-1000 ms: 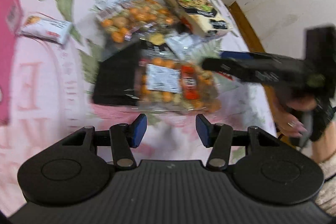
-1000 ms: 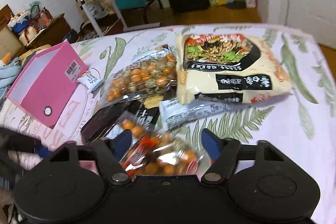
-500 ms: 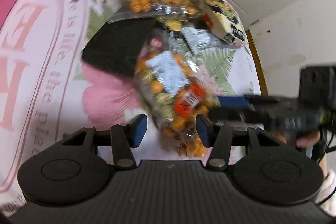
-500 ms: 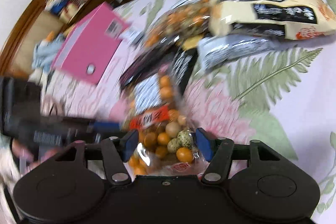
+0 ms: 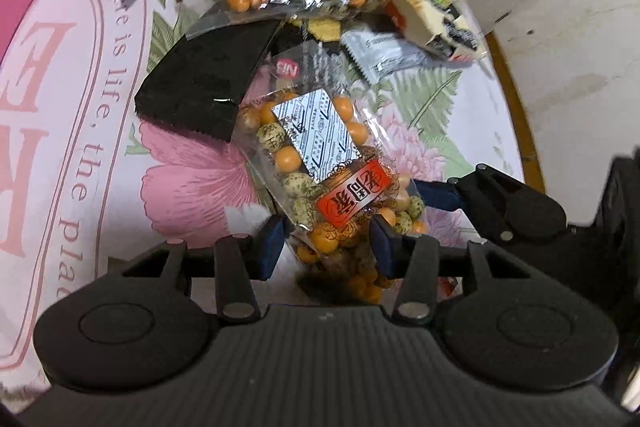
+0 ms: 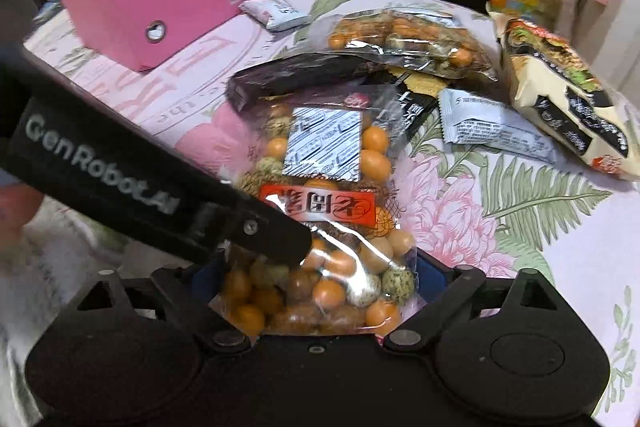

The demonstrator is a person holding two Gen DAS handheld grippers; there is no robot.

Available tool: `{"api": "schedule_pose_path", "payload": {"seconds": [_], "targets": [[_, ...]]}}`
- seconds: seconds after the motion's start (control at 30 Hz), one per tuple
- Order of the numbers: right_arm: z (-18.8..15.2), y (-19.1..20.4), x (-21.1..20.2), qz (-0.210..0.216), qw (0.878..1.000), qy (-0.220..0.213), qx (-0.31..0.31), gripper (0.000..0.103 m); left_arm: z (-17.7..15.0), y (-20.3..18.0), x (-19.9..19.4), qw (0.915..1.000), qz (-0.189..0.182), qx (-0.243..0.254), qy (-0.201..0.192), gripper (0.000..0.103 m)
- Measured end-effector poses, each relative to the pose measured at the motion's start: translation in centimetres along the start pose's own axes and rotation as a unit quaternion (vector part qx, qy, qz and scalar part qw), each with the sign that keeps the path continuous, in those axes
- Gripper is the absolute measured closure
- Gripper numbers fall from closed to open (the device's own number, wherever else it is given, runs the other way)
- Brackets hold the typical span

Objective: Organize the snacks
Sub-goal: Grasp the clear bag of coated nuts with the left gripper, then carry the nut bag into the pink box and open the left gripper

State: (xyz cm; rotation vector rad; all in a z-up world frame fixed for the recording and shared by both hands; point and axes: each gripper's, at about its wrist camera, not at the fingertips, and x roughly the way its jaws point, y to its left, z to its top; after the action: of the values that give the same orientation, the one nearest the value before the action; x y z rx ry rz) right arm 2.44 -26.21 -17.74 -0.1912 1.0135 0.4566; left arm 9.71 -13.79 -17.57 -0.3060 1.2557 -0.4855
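A clear bag of orange and speckled nut snacks [image 5: 320, 163] with a red label is held off the table. My right gripper [image 6: 316, 279] is shut on the bag's near end [image 6: 320, 291]. My left gripper [image 5: 326, 243] has its jaws on either side of the same bag, still slightly apart, and the bag hangs between them. The left gripper's arm [image 6: 120, 179] crosses the right wrist view from the left. The right gripper [image 5: 504, 207] shows at the right of the left wrist view. A pink open box [image 6: 160, 3] stands at the far left.
On the floral tablecloth [image 6: 520, 203] lie a second nut bag [image 6: 404, 39], a black packet [image 6: 288, 75], a silver sachet [image 6: 492, 131], a cream noodle pack [image 6: 560, 95] and a small white packet [image 6: 276, 13]. The table edge [image 5: 516, 107] runs along the right.
The right gripper closed on the nut bag and lifted its end towards me. The left gripper moved in until the bag came between its jaws.
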Motion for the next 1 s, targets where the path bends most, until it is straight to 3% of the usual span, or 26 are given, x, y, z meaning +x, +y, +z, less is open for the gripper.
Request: {"api": "schedule_pose_path", "payload": {"seconds": [0.2,0.57,1.0], "targets": [[1.0,0.7,-1.1,-0.026,0.999,0.012,0.029,0.012,0.9,-1.2,-0.1,0.9991,0.013,0.029,0.026,0.055],[1.8,4.0,-5.9,-0.021,0.998,-0.01,0.055,0.012,-0.5,-3.0,-6.4,0.9969,0.029,0.071,0.019,0.054],[6.4,10.4,-8.8,0.009,0.999,-0.032,0.014,0.012,-0.7,0.9,-15.6,0.9969,0.018,0.076,0.007,0.054]]}}
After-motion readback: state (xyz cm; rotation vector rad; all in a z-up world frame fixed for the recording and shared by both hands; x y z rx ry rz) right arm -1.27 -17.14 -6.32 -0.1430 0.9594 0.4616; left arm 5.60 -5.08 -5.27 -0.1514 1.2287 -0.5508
